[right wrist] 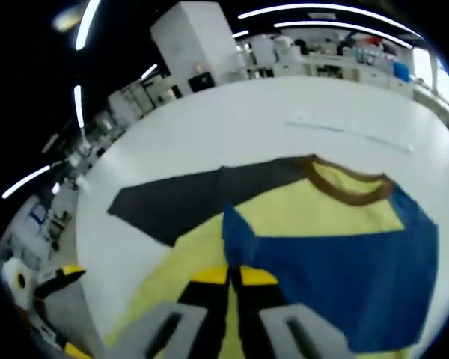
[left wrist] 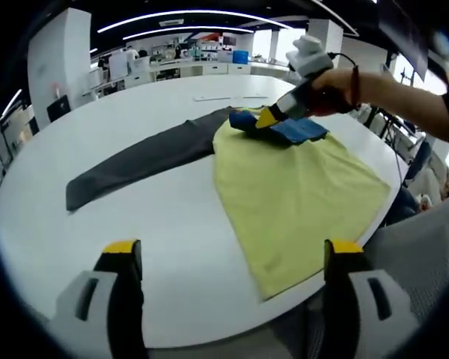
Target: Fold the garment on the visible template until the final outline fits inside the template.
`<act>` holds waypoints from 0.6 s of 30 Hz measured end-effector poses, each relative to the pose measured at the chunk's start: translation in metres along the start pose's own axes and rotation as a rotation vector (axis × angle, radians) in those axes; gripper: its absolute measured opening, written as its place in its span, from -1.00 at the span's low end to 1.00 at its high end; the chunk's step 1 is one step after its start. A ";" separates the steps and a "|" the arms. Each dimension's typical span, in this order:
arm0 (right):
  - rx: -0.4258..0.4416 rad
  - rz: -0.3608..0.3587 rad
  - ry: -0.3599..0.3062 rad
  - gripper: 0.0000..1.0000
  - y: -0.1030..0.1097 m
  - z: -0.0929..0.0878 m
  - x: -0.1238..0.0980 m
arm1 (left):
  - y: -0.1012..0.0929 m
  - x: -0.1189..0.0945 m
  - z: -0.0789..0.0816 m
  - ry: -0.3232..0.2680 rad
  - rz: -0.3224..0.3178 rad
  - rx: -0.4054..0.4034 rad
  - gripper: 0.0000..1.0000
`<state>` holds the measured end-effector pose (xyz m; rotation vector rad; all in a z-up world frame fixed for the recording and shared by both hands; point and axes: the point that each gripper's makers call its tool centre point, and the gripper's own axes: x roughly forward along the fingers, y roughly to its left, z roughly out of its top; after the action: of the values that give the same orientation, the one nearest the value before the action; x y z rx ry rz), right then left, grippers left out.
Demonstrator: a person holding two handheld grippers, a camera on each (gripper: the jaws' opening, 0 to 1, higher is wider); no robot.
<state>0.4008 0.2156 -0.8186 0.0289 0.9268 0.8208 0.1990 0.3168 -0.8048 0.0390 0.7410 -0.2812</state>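
Observation:
A yellow shirt (left wrist: 299, 187) with a brown collar (right wrist: 344, 191) lies flat at the near right of the white round table (left wrist: 172, 224). Its blue sleeve (left wrist: 299, 131) is folded across the chest (right wrist: 344, 277). A long dark grey sheet (left wrist: 142, 161) runs out from under the shirt to the left (right wrist: 187, 198). My right gripper (left wrist: 266, 118), held by a hand, is at the sleeve; in its own view the jaws (right wrist: 233, 277) are pressed together on the fabric at the sleeve's edge. My left gripper (left wrist: 233, 250) hovers wide open over bare table in front of the shirt's hem.
A thin pale strip (right wrist: 352, 131) lies on the far part of the table. The shirt's hem reaches the table's near edge, with a grey chair (left wrist: 426, 239) just beyond. Counters with clutter (left wrist: 187, 60) and a white pillar (left wrist: 56, 52) stand behind the table.

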 end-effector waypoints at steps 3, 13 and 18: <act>0.002 0.007 0.028 -1.00 0.001 -0.011 0.008 | -0.001 0.000 0.001 -0.004 -0.002 0.006 0.97; -0.015 0.056 0.089 -0.96 0.008 -0.028 0.007 | 0.001 -0.002 -0.003 0.000 0.009 0.006 0.97; -0.078 0.035 0.063 -0.90 0.002 -0.021 -0.001 | 0.001 -0.002 -0.003 0.001 0.010 0.011 0.97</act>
<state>0.3835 0.2097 -0.8301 -0.0490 0.9554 0.8939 0.1959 0.3190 -0.8056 0.0536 0.7399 -0.2755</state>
